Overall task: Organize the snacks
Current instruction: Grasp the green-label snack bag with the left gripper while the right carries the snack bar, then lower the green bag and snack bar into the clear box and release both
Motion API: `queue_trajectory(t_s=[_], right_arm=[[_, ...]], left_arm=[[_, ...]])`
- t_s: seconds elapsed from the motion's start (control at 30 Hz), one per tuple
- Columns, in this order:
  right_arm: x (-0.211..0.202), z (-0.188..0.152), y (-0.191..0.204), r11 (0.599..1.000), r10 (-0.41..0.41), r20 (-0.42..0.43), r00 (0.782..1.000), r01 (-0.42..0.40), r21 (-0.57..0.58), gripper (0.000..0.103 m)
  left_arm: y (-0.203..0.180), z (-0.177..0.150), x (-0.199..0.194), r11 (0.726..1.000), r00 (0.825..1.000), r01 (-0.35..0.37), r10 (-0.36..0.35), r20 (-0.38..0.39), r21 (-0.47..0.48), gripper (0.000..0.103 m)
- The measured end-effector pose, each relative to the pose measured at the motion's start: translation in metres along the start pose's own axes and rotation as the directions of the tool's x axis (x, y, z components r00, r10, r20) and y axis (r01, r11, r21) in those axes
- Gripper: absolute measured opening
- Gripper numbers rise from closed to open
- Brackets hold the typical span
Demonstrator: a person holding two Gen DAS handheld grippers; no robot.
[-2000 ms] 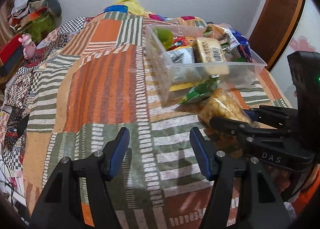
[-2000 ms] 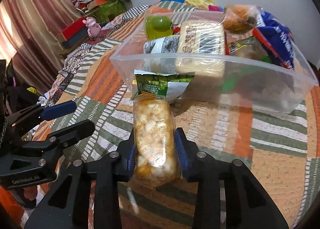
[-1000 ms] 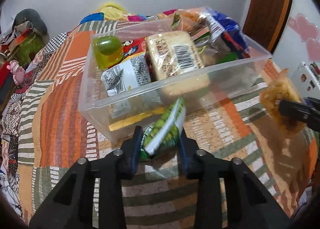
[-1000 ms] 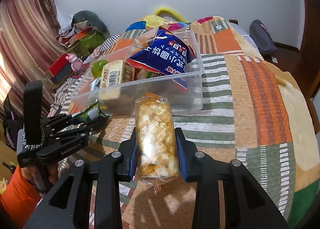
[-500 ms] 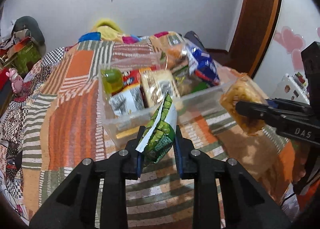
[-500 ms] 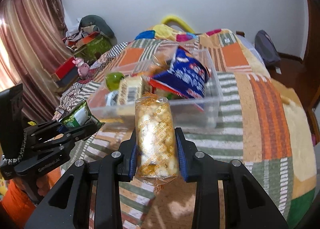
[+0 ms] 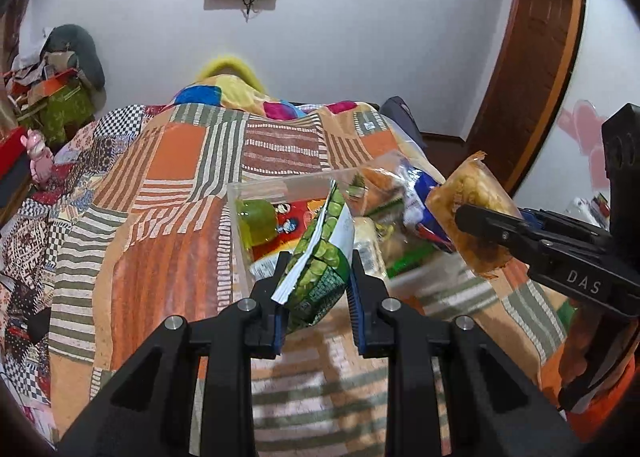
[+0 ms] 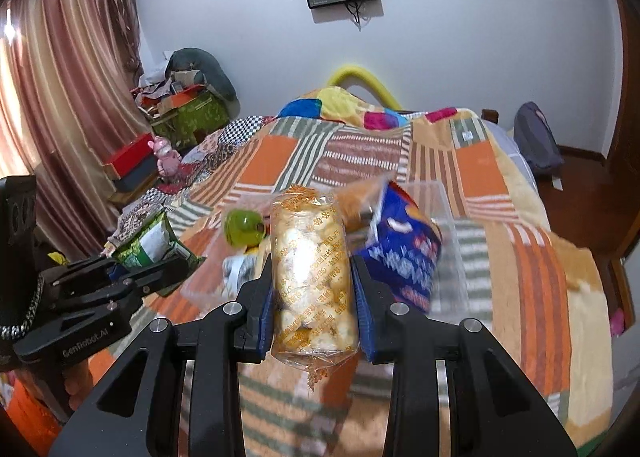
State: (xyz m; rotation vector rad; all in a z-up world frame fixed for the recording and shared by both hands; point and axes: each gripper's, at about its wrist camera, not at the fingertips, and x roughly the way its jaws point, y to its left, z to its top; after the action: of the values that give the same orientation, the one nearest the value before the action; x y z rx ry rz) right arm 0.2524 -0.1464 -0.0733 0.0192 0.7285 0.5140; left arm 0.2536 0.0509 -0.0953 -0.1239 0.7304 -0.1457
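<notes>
My left gripper (image 7: 316,293) is shut on a green pea snack packet (image 7: 320,261), held in the air in front of a clear plastic bin (image 7: 280,187) on the bed. The bin holds several snacks: a green jelly cup (image 7: 258,219), a blue chip bag (image 7: 420,197), wrapped bread. My right gripper (image 8: 314,297) is shut on a clear pack of yellow puffed snacks (image 8: 310,277), also raised above the bed. That pack shows at the right of the left wrist view (image 7: 474,213). The green packet shows at the left of the right wrist view (image 8: 154,239).
The bin stands on a patchwork quilt (image 7: 160,197) in orange, green and striped squares. A cluttered pile with a green box (image 8: 192,109) and a pink toy (image 8: 166,155) lies left of the bed. A curtain (image 8: 60,97) hangs left; a wooden door (image 7: 532,57) stands right.
Both grippers have risen higher above the bed with their snacks still held. The bin now appears lower and farther off in both views.
</notes>
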Motion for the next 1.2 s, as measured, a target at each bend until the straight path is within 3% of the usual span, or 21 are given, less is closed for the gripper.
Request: queue_trajectory(t_s=[0.3, 0.63, 0.73, 0.77, 0.8, 0.87, 1.07, 1.2], right_arm=[[0.047, 0.009, 0.001, 0.999, -0.034, -0.050, 0.998, 0.034, -0.014, 0.031], [0.063, -0.004, 0.011, 0.998, -0.038, -0.103, 0.994, 0.032, -0.057, 0.031], [0.061, -0.004, 0.009, 0.998, -0.038, -0.109, 0.993, 0.033, -0.048, 0.031], [0.059, -0.003, 0.010, 0.998, -0.036, -0.115, 0.993, 0.031, -0.047, 0.032], [0.057, -0.003, 0.010, 0.998, -0.033, -0.117, 0.993, 0.028, -0.047, 0.036], [0.049, -0.004, 0.011, 0.998, -0.033, -0.110, 0.993, 0.027, -0.051, 0.041], [0.008, 0.001, 0.011, 0.998, -0.031, -0.035, 0.999, 0.029, -0.048, 0.044], [-0.027, 0.010, 0.012, 0.999, -0.029, 0.035, 0.999, 0.030, -0.028, 0.044]], left_arm=[[0.016, 0.007, 0.043, 0.999, 0.998, 0.006, -0.009, -0.063, -0.043, 0.025], [0.017, -0.001, 0.070, 0.999, 0.993, -0.027, 0.021, -0.115, -0.044, 0.026], [0.017, -0.003, 0.071, 0.999, 0.989, -0.029, 0.022, -0.144, -0.045, 0.036], [0.017, -0.004, 0.070, 0.998, 0.989, -0.025, 0.017, -0.149, -0.050, 0.045], [0.018, -0.005, 0.068, 0.998, 0.989, -0.023, 0.015, -0.148, -0.058, 0.054], [0.018, -0.005, 0.060, 0.997, 0.992, -0.021, 0.012, -0.126, -0.069, 0.058], [0.010, 0.001, 0.024, 0.999, 0.998, -0.018, 0.015, -0.065, -0.049, 0.058], [-0.003, 0.009, -0.024, 0.999, 0.999, -0.031, 0.032, 0.040, -0.024, 0.058]])
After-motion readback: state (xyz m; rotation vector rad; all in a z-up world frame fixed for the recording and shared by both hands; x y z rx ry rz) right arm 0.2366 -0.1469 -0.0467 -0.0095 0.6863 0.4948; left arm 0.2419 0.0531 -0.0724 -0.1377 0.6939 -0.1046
